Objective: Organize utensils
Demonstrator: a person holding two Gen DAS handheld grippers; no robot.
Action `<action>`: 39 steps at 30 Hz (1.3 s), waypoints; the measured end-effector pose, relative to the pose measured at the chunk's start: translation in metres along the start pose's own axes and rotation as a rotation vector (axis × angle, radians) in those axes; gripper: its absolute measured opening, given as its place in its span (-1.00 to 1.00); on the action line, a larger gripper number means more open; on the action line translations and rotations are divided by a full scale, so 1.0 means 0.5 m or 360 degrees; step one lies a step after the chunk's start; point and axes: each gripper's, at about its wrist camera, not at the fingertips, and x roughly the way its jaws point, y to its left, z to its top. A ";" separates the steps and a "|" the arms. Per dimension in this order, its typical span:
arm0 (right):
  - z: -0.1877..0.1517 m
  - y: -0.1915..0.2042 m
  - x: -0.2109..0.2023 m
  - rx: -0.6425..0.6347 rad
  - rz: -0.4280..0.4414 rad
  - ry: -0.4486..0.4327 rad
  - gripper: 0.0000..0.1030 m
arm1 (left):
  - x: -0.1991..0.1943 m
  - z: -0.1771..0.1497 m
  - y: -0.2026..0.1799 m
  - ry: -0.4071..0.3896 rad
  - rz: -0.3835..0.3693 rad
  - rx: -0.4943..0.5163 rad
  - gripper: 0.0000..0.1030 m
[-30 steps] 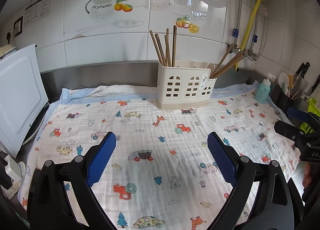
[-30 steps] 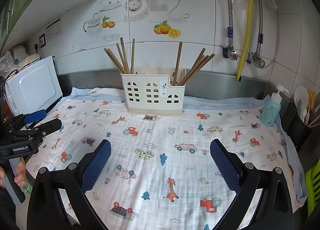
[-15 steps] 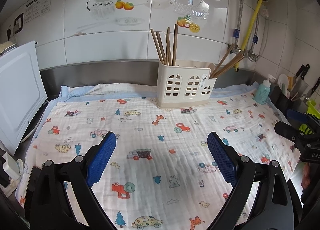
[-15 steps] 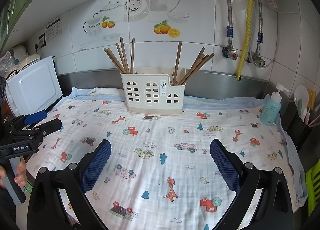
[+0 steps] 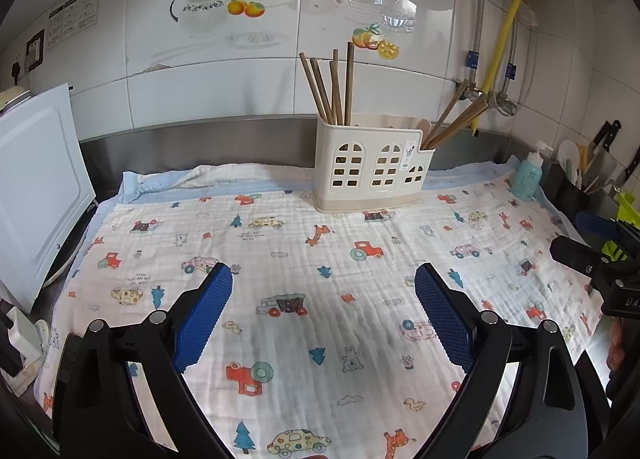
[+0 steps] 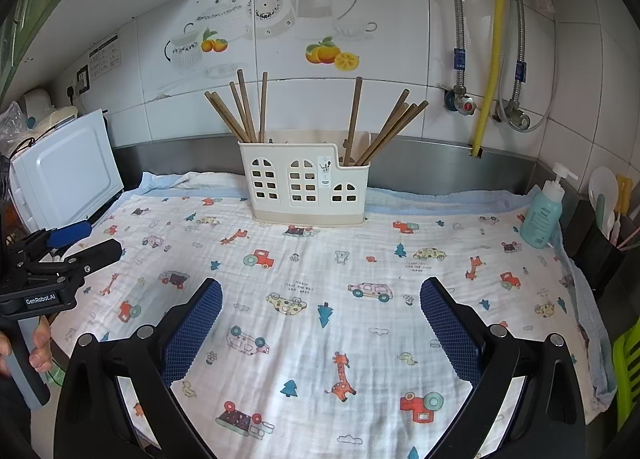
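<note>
Both grippers are held low over the near part of the desk, and nothing is being carried. On the left gripper (image 5: pixel 323 311) the jaws are spread wide and empty; the same is seen on the right gripper (image 6: pixel 321 323), jaws released with only the printed cloth (image 6: pixel 320 267) between them.

The task's things are found at the far side: a cream utensil holder (image 6: pixel 304 189) is stood on the cloth against the steel backsplash, with brown chopsticks (image 6: pixel 244 107) already upright in it. One holder is counted. Five sticks are made out in its left compartment, though overlap makes that uncertain, and about five more are leaned rightward from the low right compartment (image 6: pixel 384 123), one of them nearly upright. Nothing loose is seen on the cloth.

The step in hand is judged to be either the very start or the finish, with both tools parked well apart from the holder. If sorting is still wanted, a forward reach to the holder would be called for, and a single stick would have to be pinched near its top without its neighbours being dragged.

One soap bottle (image 6: pixel 544 211) is stood at the right edge.
</note>
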 end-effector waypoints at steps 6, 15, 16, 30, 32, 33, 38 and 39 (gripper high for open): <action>-0.004 -0.001 0.008 -0.0005 0.0000 0.0013 0.86 | 0.007 -0.007 0.001 0.0027 -0.0008 -0.0001 0.79; -0.011 0.002 0.016 -0.0015 0.0007 0.0036 0.86 | 0.013 -0.016 0.004 0.0049 0.0000 0.0003 0.79; -0.011 0.003 0.016 -0.0016 0.0004 0.0040 0.86 | 0.014 -0.017 0.004 0.0052 -0.0001 -0.0001 0.79; -0.022 0.005 0.036 -0.0017 0.0010 0.0084 0.86 | 0.029 -0.024 0.011 0.0081 0.0007 -0.0023 0.79; -0.023 0.006 0.040 -0.0019 0.0012 0.0090 0.86 | 0.032 -0.025 0.011 0.0085 0.0005 -0.0027 0.79; -0.023 0.006 0.041 -0.0020 0.0011 0.0092 0.86 | 0.033 -0.025 0.012 0.0087 0.0007 -0.0029 0.79; -0.023 0.003 0.049 -0.0015 0.0015 0.0100 0.86 | 0.041 -0.023 0.015 0.0098 0.0019 -0.0037 0.79; -0.023 0.002 0.051 -0.0013 0.0014 0.0104 0.86 | 0.042 -0.023 0.014 0.0099 0.0022 -0.0037 0.79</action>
